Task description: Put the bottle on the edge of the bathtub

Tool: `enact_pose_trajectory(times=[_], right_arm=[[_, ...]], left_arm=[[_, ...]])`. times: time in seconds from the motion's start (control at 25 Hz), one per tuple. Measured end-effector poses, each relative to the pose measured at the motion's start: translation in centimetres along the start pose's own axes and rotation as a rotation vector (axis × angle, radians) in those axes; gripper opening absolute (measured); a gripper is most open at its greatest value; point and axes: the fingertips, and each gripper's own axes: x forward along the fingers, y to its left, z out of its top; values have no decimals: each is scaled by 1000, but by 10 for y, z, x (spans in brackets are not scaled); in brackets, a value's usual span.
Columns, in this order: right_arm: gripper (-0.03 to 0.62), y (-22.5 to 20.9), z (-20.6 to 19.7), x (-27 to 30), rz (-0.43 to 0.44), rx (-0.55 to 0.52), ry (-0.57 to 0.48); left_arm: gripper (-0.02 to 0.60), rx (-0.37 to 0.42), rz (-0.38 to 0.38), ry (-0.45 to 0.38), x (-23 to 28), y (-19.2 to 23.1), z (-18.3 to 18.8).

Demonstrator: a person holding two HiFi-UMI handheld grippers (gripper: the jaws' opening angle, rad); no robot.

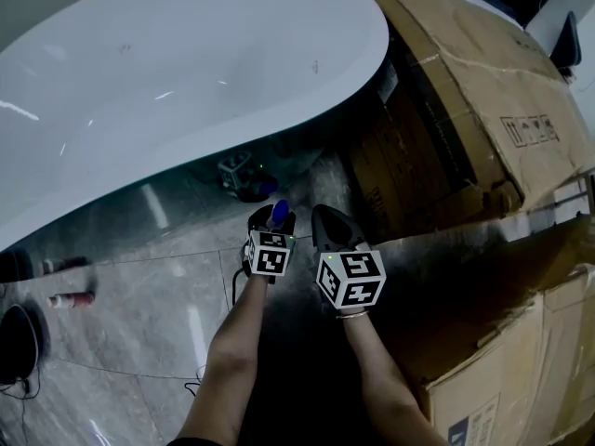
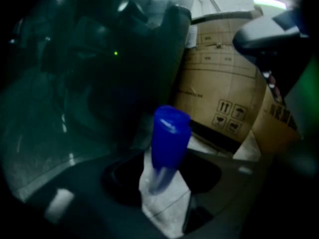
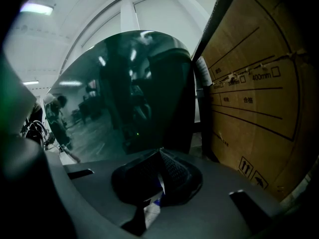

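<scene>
Bottle (image 2: 168, 142): blue cap, clear body, leaning between the wide-open jaws of left gripper (image 2: 167, 185). Right gripper (image 3: 159, 176) closed, empty. The white top of bathtub (image 1: 325, 91) shows in head view only.

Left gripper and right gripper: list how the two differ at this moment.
The left gripper has its jaws wide apart; the right gripper has them closed together. The left gripper has the blue bottle between its jaws, with floor showing at either side of it; the right gripper holds nothing. Both hang low over the floor beside the bathtub.
</scene>
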Motion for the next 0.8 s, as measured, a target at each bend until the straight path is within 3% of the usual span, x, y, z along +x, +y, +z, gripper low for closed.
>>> enact_pose_trajectory(times=[0.32, 0.8], right_arm=[[2, -1, 7, -7, -12, -1, -25], [2, 4, 13, -17, -10, -10, -44]], left_arm=[[204, -33, -22, -127, -56, -8, 32], [69, -51, 37, -314, -159, 26, 87]])
